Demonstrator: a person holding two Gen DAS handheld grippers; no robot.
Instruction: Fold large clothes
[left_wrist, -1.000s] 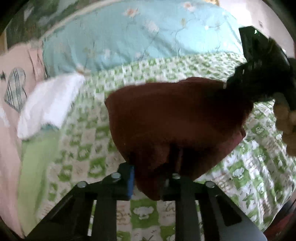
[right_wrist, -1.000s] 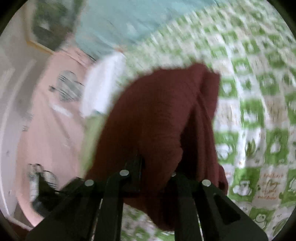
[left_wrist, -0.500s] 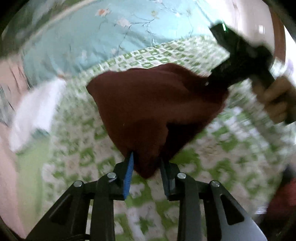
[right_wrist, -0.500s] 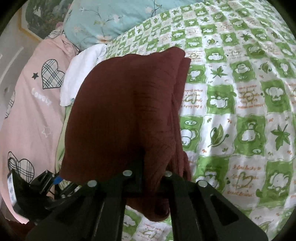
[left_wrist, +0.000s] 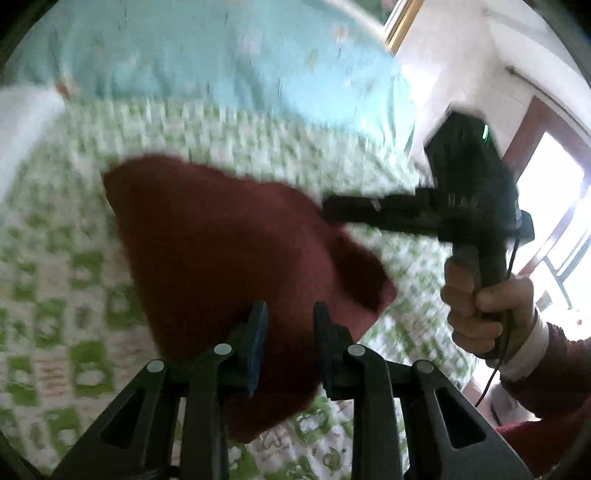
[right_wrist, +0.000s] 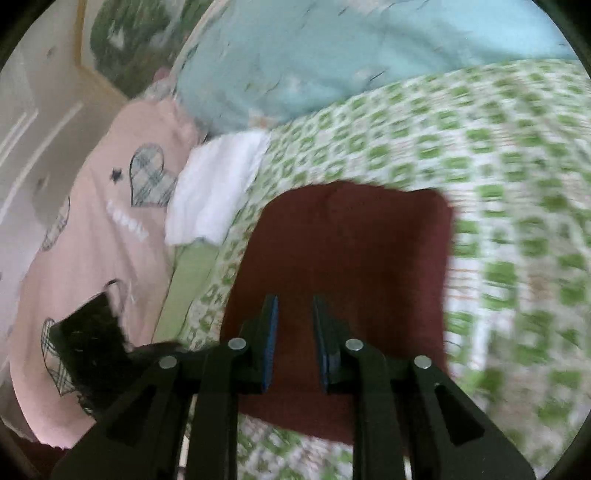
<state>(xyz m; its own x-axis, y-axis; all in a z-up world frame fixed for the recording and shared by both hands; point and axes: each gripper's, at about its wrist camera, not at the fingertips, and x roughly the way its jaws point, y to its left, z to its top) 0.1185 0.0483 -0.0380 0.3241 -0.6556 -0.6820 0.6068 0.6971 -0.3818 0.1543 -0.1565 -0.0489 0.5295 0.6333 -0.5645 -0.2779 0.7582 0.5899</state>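
**Folded maroon garment set down on the bed, both pairs of jaws letting it lie**

The maroon garment lies as a compact folded block on the green-checked bedspread, directly ahead of and partly beneath both pairs of jaws. It looks set down here because the fold is judged to be finished or nearly so: its edges form a rough rectangle in the right wrist view, with one corner flaring out toward the right gripper in the left wrist view.

The right gripper has its jaws apart and opening; the cloth shows through the gap behind them, but the pads do not appear to press on it. The left gripper also stands with jaws apart, though they are narrowing at this moment; the maroon cloth lies below and behind the gap rather than pinched in it, as far as the blurred frame allows.

Both tools tilt downward toward the bed. In the left wrist view the person's right hand wraps the handle of its gripper, fingers curled around the grip and a maroon sleeve at the wrist, the tool reaching in level from the right side over the garment's far corner.

Beyond the jaws sit a light blue pillow and a white cloth, well clear of the garment.
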